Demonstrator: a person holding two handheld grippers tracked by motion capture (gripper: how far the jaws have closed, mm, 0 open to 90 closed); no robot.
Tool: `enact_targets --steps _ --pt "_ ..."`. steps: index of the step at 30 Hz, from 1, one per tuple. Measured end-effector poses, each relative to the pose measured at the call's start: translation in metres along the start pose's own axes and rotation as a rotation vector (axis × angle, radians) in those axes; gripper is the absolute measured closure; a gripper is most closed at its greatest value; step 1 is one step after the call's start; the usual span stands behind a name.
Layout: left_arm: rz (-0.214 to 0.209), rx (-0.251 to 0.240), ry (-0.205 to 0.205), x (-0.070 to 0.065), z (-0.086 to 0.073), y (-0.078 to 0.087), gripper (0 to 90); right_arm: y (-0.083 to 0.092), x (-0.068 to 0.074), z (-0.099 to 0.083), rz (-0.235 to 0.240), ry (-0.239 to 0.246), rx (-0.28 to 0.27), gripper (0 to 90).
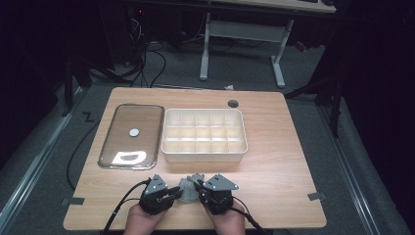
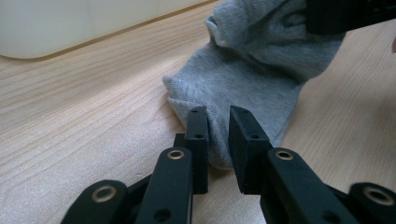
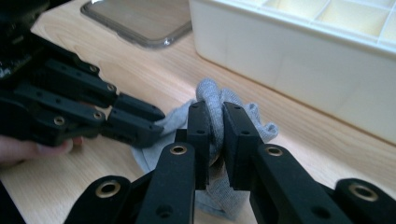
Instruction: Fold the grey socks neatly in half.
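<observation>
At the bottom centre of the high view, a grey sock (image 1: pixel 188 188) lies bunched on the pale wood-grain table (image 1: pixel 274 166), between the left gripper (image 1: pixel 172 192) and the right gripper (image 1: pixel 198 188). The sock is a soft ribbed knit, crumpled into folds. In the left gripper view, the sock (image 2: pixel 243 79) occupies the centre and upper right of the frame; the two flat black jaws of the left gripper (image 2: pixel 218 137) stand close together with a rounded edge of the knit clamped between them. In the right gripper view, the jaws of the right gripper (image 3: pixel 215 140) are pressed on a raised fold of the sock (image 3: pixel 212 109), which bulges above the pad tips; the left gripper (image 3: pixel 140 123) enters from the left of that frame and meets the fabric. Further up the high view, a cream plastic organiser box (image 1: pixel 204 155) with a grid of square compartments sits at centre. To its left lies a rectangular transparent lid (image 1: pixel 131 136) with rounded corners and a small round white disc at its middle
</observation>
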State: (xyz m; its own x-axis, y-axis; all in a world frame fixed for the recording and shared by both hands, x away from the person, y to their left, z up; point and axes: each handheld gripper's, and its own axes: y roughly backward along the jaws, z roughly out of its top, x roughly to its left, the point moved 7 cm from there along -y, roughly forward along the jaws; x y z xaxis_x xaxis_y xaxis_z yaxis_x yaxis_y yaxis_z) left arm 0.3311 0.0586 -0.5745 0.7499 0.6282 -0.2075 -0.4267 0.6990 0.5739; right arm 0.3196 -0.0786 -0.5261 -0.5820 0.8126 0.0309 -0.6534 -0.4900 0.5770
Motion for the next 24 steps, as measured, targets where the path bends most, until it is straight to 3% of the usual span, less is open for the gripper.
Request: enact_targets --steps 13,17,20,24 --pt "0.008 -0.006 0.011 0.001 0.000 0.001 79.5 -0.031 0.018 -0.015 0.069 0.014 0.065 82.3" --pt "0.012 -0.004 0.017 0.002 0.000 0.000 79.1 -0.037 0.018 -0.022 0.084 0.009 0.083 78.3" --pt "0.013 -0.003 0.020 0.002 0.000 0.001 79.0 -0.033 0.018 -0.019 0.100 0.001 0.065 73.2" --pt "0.010 -0.001 0.021 0.002 0.000 0.000 78.6 -0.021 0.020 -0.012 0.097 0.027 0.040 69.4"
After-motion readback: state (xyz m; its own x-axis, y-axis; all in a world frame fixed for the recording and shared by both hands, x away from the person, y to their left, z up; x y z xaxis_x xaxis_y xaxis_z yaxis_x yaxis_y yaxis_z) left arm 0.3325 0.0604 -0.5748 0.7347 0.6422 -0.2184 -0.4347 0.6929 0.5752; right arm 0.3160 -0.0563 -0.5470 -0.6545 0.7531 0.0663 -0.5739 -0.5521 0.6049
